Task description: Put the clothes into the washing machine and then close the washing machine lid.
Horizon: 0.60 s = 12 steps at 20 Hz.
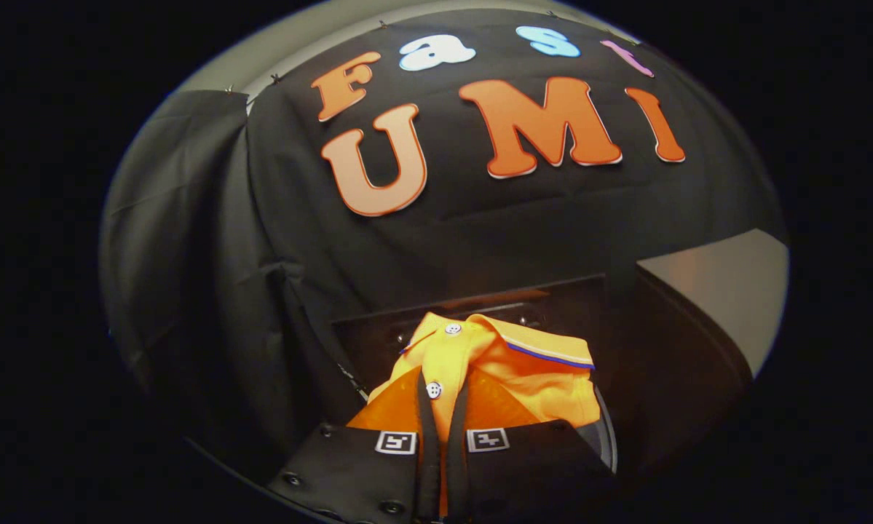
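Observation:
An orange polo shirt [494, 364] with white buttons and a blue-striped collar bunches up just ahead of my fingers. My gripper [443, 397] is shut on the shirt, with a fold of its front placket pinched between the two black fingers [427, 437]. The collar stands up beyond the fingertips. Behind and under the shirt lies the dark washing machine [552, 306]; its raised back panel shows past the collar. A curved pale rim of the opening [609, 437] shows right of the shirt. The lid cannot be made out.
Black cloth walls close in behind and to the left [210, 276]. A pale lit surface [727, 284] lies beyond the machine to the right.

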Available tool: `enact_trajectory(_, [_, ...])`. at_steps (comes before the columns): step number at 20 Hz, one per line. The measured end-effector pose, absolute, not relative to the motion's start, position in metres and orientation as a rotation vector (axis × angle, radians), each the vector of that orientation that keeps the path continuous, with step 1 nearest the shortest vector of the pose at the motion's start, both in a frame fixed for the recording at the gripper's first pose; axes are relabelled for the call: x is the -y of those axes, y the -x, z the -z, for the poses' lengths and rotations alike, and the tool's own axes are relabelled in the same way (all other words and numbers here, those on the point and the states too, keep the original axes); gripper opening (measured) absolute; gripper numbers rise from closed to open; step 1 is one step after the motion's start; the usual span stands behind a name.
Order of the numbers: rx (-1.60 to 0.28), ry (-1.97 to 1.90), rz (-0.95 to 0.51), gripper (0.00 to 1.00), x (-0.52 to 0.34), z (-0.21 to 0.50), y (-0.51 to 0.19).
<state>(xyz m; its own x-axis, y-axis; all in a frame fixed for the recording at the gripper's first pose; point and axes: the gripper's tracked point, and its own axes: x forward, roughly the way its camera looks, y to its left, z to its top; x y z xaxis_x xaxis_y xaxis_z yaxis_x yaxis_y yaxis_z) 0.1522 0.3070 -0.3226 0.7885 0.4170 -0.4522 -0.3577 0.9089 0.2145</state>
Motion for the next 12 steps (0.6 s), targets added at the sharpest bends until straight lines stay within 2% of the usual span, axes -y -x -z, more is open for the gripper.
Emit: enact_trajectory(12, [-0.748,-0.133,-0.340,0.12,-0.311,0.461,-0.147])
